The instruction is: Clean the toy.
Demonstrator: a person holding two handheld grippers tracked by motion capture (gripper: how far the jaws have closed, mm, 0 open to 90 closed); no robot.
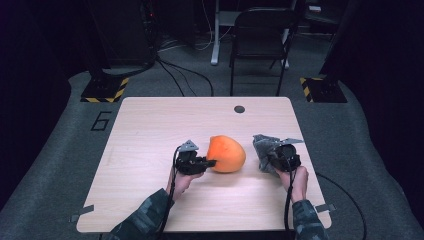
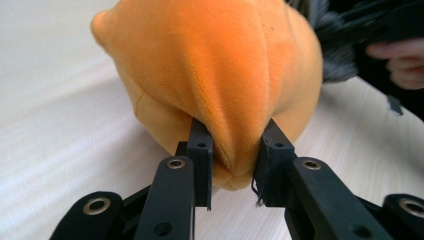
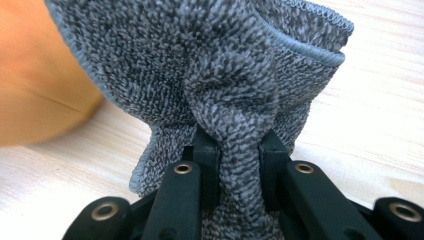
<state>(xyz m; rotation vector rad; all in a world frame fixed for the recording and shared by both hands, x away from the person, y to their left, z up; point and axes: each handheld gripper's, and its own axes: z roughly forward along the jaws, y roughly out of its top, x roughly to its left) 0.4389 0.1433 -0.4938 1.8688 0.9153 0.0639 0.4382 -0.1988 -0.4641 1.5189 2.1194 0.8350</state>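
Orange plush [image 1: 226,154] at frame centre on the tabletop [image 1: 150,130] is pinched by my left fingers [image 2: 201,145], grey cloth [image 1: 263,148] by my right fingers [image 3: 206,150]; lifting remains.

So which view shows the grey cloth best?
The right gripper view: the grey cloth shows close up, pinched between the jaws. The high view has it small; the left gripper view catches a blurred edge.
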